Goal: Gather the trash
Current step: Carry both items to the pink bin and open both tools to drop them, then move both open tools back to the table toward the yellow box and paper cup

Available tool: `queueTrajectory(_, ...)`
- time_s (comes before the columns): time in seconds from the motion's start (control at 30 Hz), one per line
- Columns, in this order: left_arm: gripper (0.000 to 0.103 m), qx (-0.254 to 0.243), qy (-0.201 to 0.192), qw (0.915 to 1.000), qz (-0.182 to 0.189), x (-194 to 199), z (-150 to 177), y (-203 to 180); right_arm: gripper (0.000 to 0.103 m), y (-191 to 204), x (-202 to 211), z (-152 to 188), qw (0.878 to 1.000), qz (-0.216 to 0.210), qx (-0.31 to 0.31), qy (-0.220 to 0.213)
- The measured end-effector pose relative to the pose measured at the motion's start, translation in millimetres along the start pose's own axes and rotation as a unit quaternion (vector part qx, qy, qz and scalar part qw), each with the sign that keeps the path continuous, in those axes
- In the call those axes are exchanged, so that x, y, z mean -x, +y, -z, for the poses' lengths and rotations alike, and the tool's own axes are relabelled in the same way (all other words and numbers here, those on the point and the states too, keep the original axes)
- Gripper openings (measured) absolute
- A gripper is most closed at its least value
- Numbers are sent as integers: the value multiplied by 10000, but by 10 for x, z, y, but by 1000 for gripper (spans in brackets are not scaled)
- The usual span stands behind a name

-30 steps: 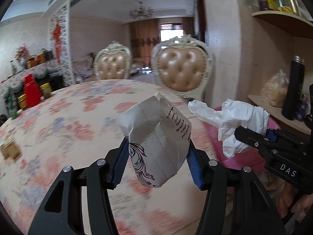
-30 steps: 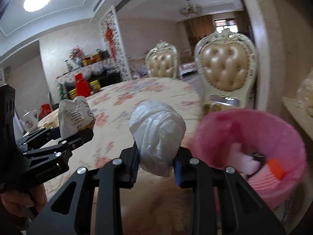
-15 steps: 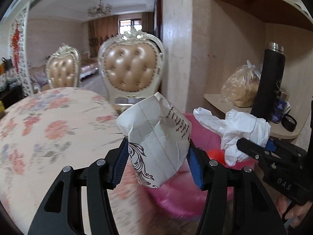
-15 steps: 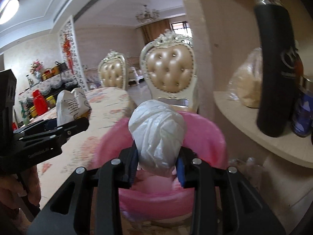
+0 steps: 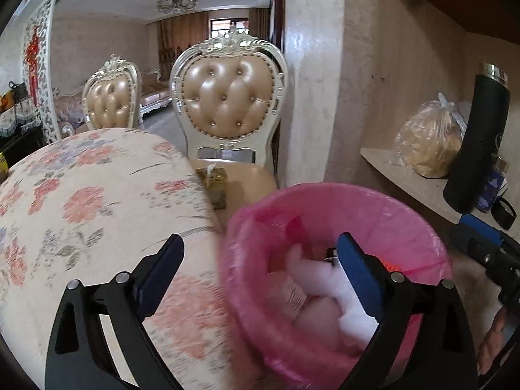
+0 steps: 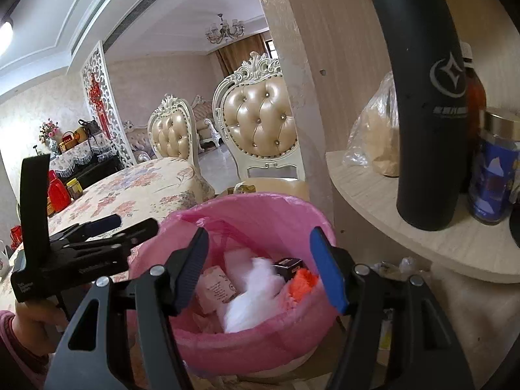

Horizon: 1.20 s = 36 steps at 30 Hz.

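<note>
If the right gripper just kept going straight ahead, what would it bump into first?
Probably the white plastic bag lying in the pink bin; the open right gripper points into the bin's mouth, though depth is unclear.

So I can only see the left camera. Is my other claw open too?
Observer: Yes, the right claw is wide open with nothing in it, over the bin.
Kid: What's in there by the white bag?
Observer: An orange scrap and a small black box lie just right of the white bag.
Kid: Any more stuff on the table?
Observer: A red jug stands at the far left. I can't tell whether it's on the table or behind it.
</note>
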State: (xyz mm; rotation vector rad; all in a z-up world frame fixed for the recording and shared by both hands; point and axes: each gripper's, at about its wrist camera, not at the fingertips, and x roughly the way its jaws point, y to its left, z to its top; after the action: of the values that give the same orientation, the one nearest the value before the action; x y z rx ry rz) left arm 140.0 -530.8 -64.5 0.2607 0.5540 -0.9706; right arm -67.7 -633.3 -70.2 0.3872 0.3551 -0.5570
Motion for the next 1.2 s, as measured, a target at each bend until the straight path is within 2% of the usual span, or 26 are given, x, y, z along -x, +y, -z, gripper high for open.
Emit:
queueTrajectory(0.13, 93, 217, 17, 9995, -210, 204, 43, 279, 63, 222, 61, -4, 9998, -100, 148, 34)
queueTrajectory(0.37, 93, 565, -50, 9959, -700, 720, 175, 882, 66, 889, 84, 18, 9968, -521, 580, 155)
queueTrajectory(0.47, 93, 692, -73, 9932, -934, 977, 275, 1168, 67, 1250, 64, 61, 9938, -744, 788, 256)
queueTrajectory(0.57, 94, 792, -75, 9894, -1214, 1247, 406, 1455, 72, 1640, 20, 141, 9889, -1011, 1005, 419)
queueTrajectory(0.67, 94, 794, -92, 9847, -1548, 1545, 568, 1744, 72, 2086, -27, 246, 9805, -1386, 1245, 623)
queueTrajectory(0.8, 94, 850, -47, 9693, -2306, 1964, 843, 2244, 73, 2817, -157, 365, 9638, -1935, 1628, 851)
queueTrajectory(0.9, 94, 1148, -16, 9555, -2716, 2274, 1041, 2664, 72, 3356, -274, 439, 9489, -2335, 1875, 994)
queueTrajectory(1.07, 94, 1790, 44, 9230, -3406, 2805, 1405, 3455, 73, 4187, -472, 607, 9248, -2850, 2126, 1356)
queueTrajectory(1.1, 94, 1865, 75, 9174, -3514, 2879, 1446, 3578, 73, 4415, -533, 671, 9176, -2965, 2197, 1480)
queueTrajectory(1.2, 94, 1993, 184, 8988, -3901, 3121, 1557, 4023, 73, 4865, -676, 798, 9061, -3066, 2378, 1684)
